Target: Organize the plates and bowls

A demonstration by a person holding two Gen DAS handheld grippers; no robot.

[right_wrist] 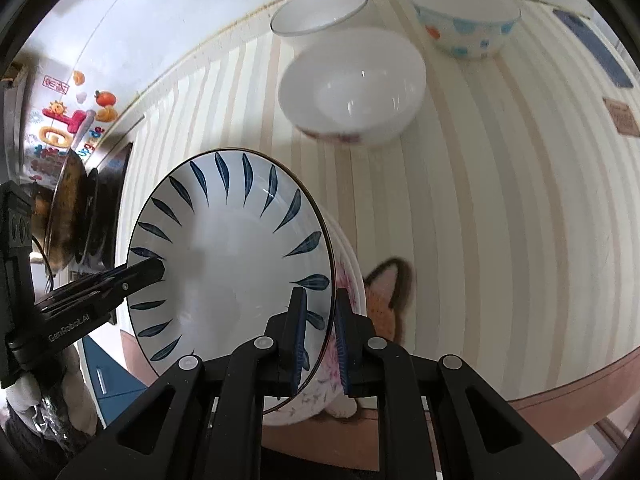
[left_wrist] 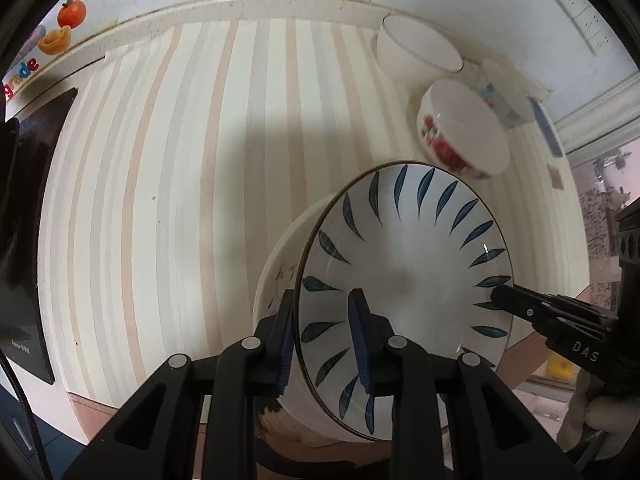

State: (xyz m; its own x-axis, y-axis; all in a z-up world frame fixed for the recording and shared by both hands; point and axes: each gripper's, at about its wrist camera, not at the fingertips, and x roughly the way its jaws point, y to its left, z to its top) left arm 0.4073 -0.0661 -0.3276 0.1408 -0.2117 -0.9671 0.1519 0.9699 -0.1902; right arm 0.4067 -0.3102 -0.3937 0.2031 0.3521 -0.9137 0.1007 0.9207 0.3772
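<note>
The striped table takes up most of both views, but only the left wrist camera catches the wide bare stretch of it left of the leaf-pattern plate, running out to a dark panel at that edge. The right wrist view gives the other side: stripes open right of the plate, the table's rounded brown rim curving just below, and a fox-shaped mat peeking out from behind the stack. The plate's white with blue leaf strokes fanned round a thin dark rim, sitting tilted on top of a white bowl with a pinkish floral print near the front edge. The left gripper is clamped on the plate's rim, one finger inside, one outside; the right gripper pinches the opposite rim the same way. Beyond the plate sit a floral white bowl, a plain white bowl and a blue-dotted bowl, clearest in the right view.
</note>
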